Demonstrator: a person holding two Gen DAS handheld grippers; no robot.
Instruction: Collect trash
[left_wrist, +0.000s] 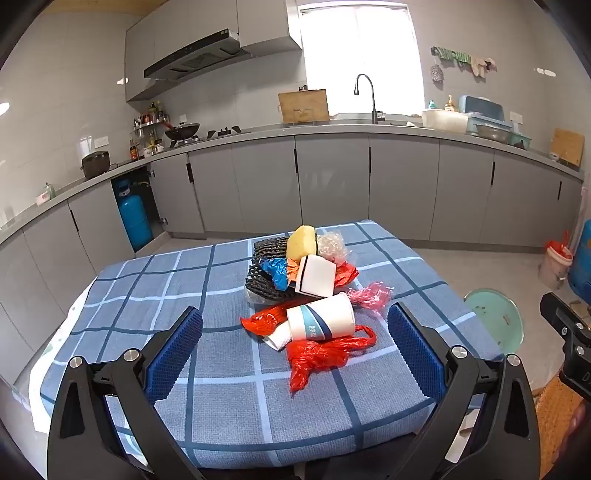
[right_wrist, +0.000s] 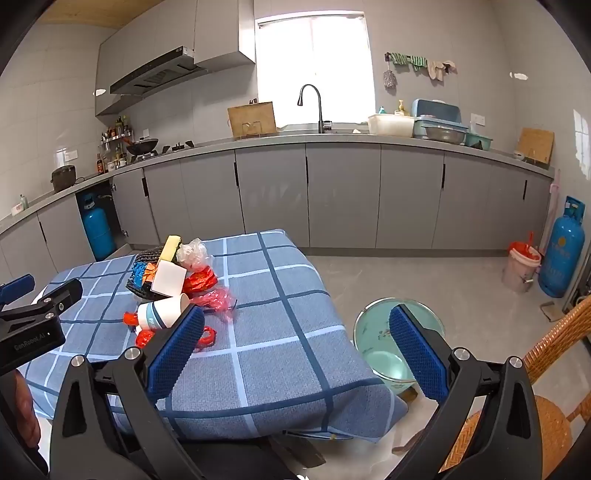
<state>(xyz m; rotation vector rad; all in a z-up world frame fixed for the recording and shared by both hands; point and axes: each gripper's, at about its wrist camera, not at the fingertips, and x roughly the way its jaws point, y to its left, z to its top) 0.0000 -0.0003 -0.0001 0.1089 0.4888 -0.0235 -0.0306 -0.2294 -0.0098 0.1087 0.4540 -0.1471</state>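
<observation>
A pile of trash lies on the blue checked tablecloth: a paper cup on its side, red plastic bags, a white box, a yellow sponge, black mesh, blue and orange wrappers, clear plastic. My left gripper is open, its jaws wide on either side of the cup and apart from it. My right gripper is open and empty over the table's right edge; the cup lies to its left. A pale green basin sits on the floor beside the table.
Grey kitchen cabinets and a counter with sink run along the back. Blue gas cylinders and a small red-lined bin stand at the right wall. A wicker chair is at the near right. The left gripper's body shows at the left.
</observation>
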